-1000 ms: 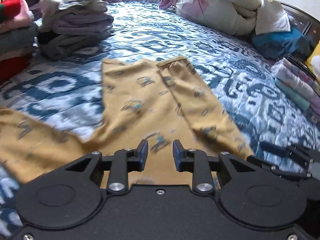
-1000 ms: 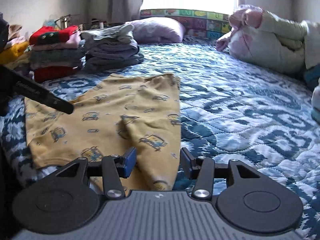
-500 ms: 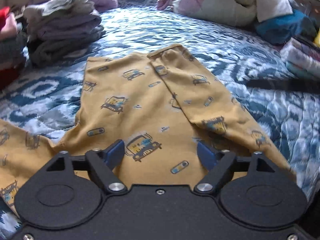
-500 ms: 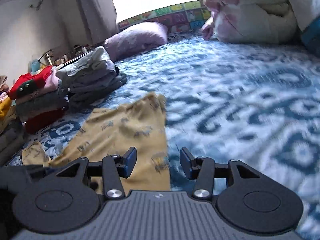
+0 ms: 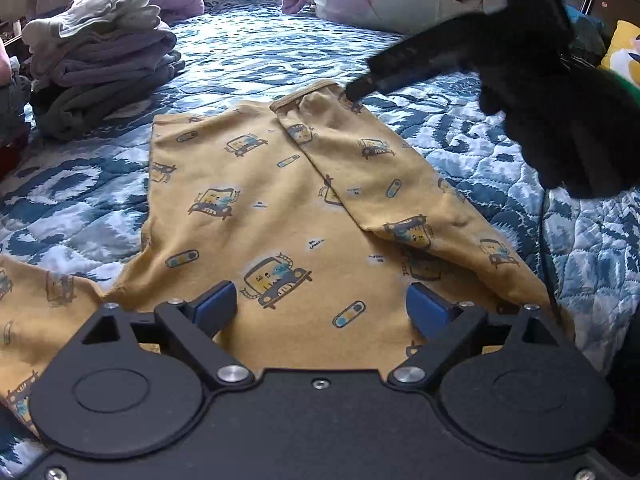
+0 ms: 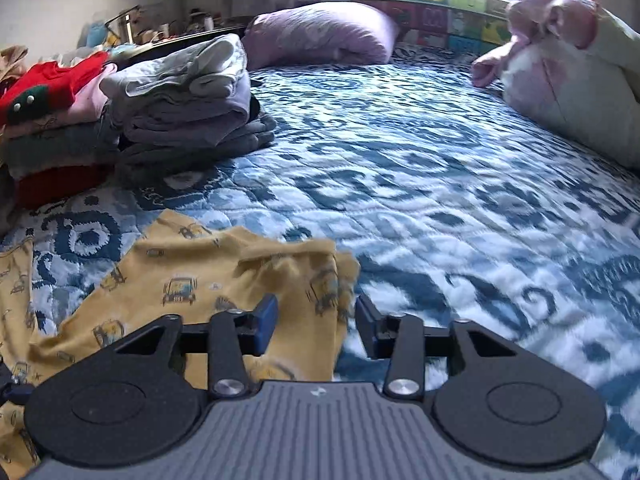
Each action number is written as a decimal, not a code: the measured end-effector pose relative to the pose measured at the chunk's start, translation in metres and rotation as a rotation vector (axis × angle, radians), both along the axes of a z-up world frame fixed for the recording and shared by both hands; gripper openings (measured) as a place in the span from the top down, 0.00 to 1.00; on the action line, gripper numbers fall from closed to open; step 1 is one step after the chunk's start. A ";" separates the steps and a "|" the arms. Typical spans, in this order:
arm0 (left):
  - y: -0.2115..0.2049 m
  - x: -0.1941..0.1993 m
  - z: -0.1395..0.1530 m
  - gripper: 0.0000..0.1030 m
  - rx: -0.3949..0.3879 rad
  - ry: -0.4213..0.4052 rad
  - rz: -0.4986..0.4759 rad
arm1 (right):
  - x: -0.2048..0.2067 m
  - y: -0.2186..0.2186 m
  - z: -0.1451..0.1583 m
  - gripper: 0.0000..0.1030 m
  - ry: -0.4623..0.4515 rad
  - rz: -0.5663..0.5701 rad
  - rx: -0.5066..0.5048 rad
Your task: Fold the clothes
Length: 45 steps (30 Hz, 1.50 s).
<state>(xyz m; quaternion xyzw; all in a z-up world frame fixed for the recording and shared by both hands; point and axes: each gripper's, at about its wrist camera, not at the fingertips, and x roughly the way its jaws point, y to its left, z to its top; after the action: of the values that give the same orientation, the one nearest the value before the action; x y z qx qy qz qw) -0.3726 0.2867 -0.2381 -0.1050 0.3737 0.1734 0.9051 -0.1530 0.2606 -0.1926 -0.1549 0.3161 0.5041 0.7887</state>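
A mustard-yellow child's top with a car print (image 5: 280,208) lies flat on the blue patterned quilt (image 5: 256,56). Its right sleeve (image 5: 376,160) is folded in over the body; its left sleeve (image 5: 44,292) spreads out to the left. My left gripper (image 5: 320,308) is open wide, low over the near part of the top. My right gripper (image 6: 316,316) is open at the folded sleeve's cuff end, with cloth (image 6: 224,276) between its jaws. It also shows in the left wrist view (image 5: 472,56), its tip at the cuff.
Stacks of folded clothes stand at the left: a grey and lilac stack (image 6: 188,108) and a red and pink stack (image 6: 52,120). A lilac pillow (image 6: 320,36) and a pile of bedding (image 6: 568,76) lie at the back. More folded items sit at the right (image 5: 624,52).
My left gripper has opened wide over the top. My right gripper has moved forward to the cuff end of the folded sleeve, staying open.
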 end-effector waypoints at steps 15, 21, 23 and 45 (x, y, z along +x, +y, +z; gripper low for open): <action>0.008 -0.002 0.000 0.10 -0.036 -0.015 0.023 | 0.022 0.044 -0.021 0.77 -0.015 -0.028 -0.070; 0.007 -0.002 -0.002 0.10 -0.019 -0.008 0.018 | 0.018 0.041 -0.020 0.97 -0.031 -0.049 -0.058; 0.005 -0.002 -0.003 0.10 -0.006 -0.005 0.014 | 0.016 0.035 -0.015 0.97 -0.039 -0.060 -0.039; 0.000 -0.002 -0.003 0.10 0.022 0.006 0.017 | 0.070 -0.144 0.030 0.97 -0.097 -0.460 0.031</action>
<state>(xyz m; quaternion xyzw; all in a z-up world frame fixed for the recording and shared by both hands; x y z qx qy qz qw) -0.3746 0.2871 -0.2411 -0.0977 0.3734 0.1857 0.9036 -0.0826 0.1163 -0.1623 -0.0909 0.2970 0.3075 0.8994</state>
